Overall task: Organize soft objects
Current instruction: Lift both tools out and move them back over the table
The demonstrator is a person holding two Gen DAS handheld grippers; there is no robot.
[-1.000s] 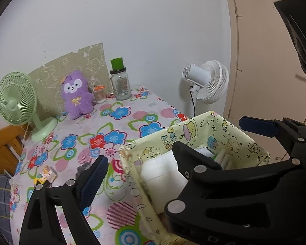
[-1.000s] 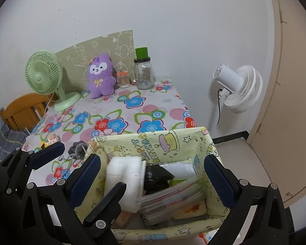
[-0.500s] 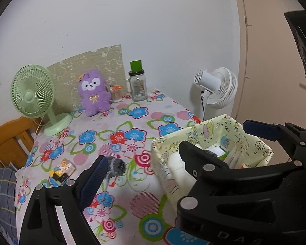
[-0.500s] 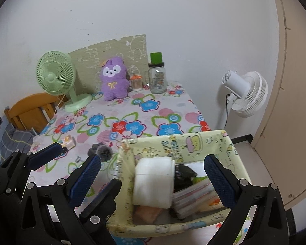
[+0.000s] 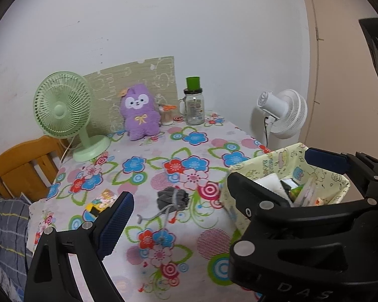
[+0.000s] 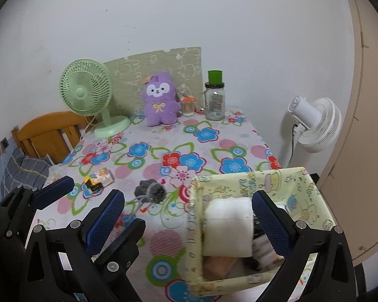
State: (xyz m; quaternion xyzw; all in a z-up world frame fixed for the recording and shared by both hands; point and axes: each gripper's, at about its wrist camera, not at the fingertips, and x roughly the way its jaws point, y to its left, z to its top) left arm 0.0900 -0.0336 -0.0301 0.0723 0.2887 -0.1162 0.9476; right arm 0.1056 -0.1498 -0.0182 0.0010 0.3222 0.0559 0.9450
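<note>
Both claws are spread wide with nothing in them, left claw (image 5: 219, 183) and right claw (image 6: 189, 219) hovering over the near edge of the counter (image 6: 163, 241). Grey pouch (image 6: 150, 190) lies on the floral cloth just left of the yellow bin (image 6: 277, 176); purple plush (image 6: 161, 99) sits at the back.
</note>
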